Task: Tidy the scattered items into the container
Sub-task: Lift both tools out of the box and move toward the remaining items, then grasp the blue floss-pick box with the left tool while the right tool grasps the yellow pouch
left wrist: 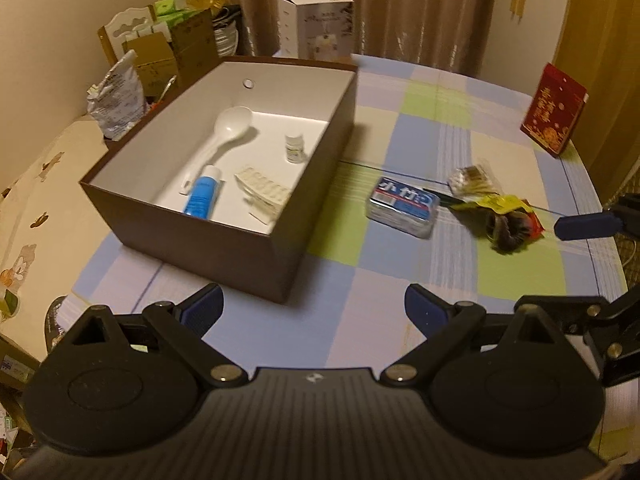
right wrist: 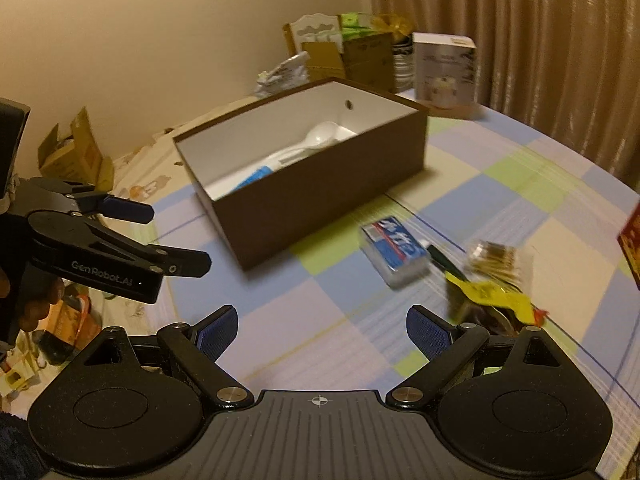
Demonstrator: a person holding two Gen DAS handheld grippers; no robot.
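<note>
Brown box holding white spoon, blue tube, small bottle

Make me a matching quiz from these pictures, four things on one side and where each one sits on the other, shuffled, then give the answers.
Things:
1. white spoon
2. blue-labelled packet
3. red card
4. white carton

Places:
A. on the tablecloth just right of the brown box
B. standing at the table's far right edge
C. inside the brown box
D. behind the brown box, by the curtain

Pairs: 1-C, 2-A, 3-B, 4-D
</note>
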